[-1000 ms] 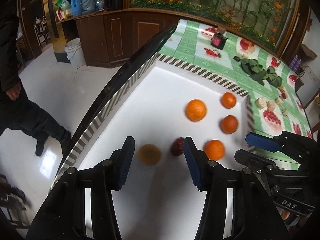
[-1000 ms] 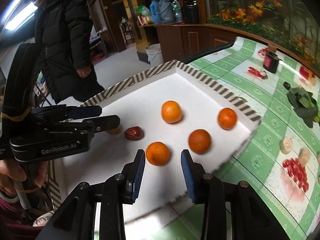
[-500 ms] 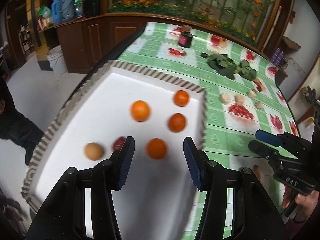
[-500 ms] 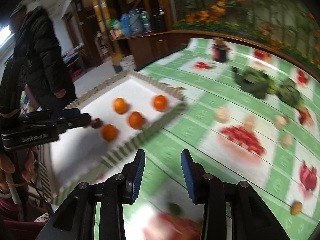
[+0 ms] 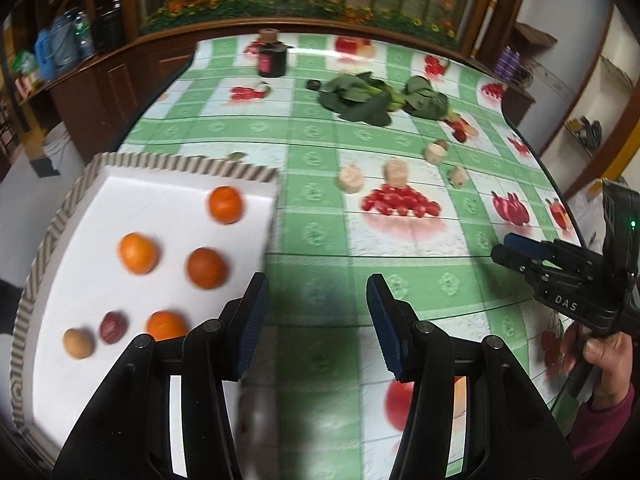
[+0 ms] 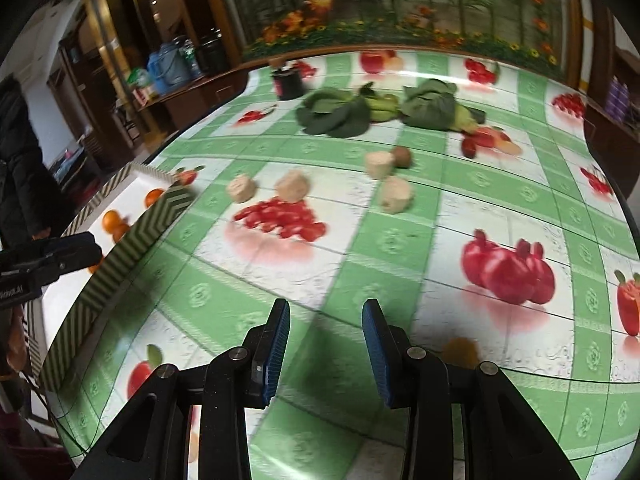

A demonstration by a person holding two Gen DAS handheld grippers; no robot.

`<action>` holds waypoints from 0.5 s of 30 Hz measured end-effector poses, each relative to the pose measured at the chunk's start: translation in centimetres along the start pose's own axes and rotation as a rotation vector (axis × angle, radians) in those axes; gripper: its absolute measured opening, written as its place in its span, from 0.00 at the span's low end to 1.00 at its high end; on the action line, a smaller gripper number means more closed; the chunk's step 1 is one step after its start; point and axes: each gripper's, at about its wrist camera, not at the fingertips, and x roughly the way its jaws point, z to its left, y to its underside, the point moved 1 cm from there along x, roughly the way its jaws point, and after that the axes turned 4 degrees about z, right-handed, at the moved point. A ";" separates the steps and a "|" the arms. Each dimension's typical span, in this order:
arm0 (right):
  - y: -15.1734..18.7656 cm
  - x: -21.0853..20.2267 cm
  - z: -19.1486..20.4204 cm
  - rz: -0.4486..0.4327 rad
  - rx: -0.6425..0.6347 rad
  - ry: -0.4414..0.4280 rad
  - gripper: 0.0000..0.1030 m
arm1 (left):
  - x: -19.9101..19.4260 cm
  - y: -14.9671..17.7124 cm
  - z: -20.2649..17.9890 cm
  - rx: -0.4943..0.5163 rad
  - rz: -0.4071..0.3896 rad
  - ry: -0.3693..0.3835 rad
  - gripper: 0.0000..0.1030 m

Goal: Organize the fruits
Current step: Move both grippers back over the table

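A: What could go wrong?
B: Much of the cloth's fruit is only printed; the right hand-held gripper (image 6: 325,346), wide and empty, might close on a picture instead of the kiwi (image 6: 401,156) far ahead.
A: And the left hand-held gripper (image 5: 316,324)?
B: Wide, empty, tilted down over the surface (image 5: 320,208); oranges (image 5: 137,252) in the tray (image 5: 56,224) to its left.

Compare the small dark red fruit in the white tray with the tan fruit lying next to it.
Colour: the dark red fruit is deep maroon, while the tan fruit is pale yellowish brown. Position: the tan fruit lies nearer the white tray's striped left wall; the dark red fruit sits between it and an orange. Both are small, roundish, smaller than the oranges, and rest loose on the tray floor, blurred by motion.
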 end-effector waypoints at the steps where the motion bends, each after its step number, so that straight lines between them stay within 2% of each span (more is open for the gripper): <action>1: -0.1 0.0 -0.3 0.001 0.002 0.000 0.36 | 0.3 -0.3 -0.4 0.009 0.003 0.004 0.49; 8: -2.2 0.9 0.3 -0.010 -0.038 -0.017 0.36 | 2.6 -2.6 -2.5 0.063 0.014 -0.021 0.49; 15: -5.3 3.8 2.2 0.009 -0.120 -0.034 0.37 | 5.5 -5.5 -3.1 0.101 0.044 -0.028 0.49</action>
